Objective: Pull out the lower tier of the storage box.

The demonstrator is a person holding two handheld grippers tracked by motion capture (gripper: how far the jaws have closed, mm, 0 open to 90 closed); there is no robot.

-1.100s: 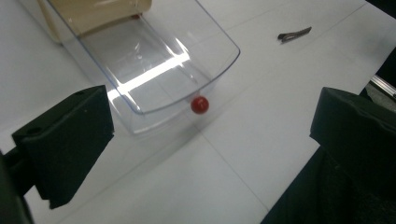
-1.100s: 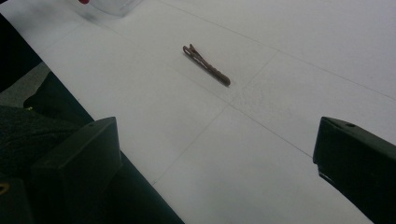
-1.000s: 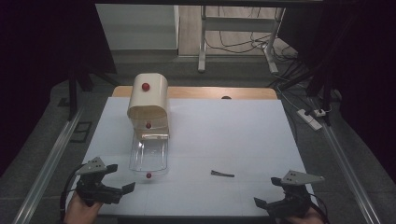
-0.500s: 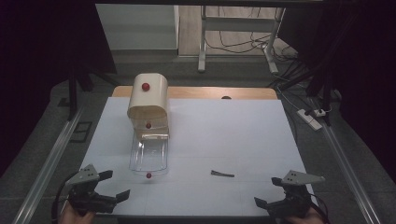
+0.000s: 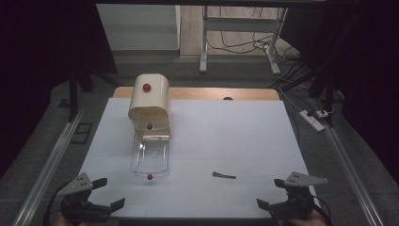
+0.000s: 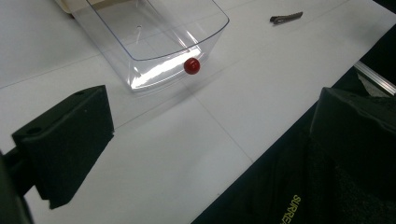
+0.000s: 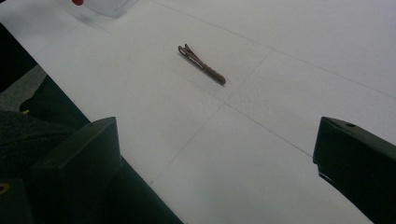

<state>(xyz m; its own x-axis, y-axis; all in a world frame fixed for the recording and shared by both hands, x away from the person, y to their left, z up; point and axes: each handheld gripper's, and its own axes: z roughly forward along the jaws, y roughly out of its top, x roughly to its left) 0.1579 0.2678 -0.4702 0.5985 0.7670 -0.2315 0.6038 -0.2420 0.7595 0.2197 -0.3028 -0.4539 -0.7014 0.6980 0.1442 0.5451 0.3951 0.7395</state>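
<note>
Near table edge | left gripper (image 5: pixel 107 194) fingers released | right gripper (image 5: pixel 271 193) released | hair clip (image 5: pixel 224 175) small, dim

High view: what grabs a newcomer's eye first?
The cream box at the mat's far left, its clear drawer pulled out toward the person, red knob in front. A dark hair clip lies alone right of it; both open grippers, left and right, sit at the near edge.

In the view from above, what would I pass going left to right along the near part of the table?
Left gripper → clear plastic drawer with a red knob → small dark hair clip → right gripper.
</note>
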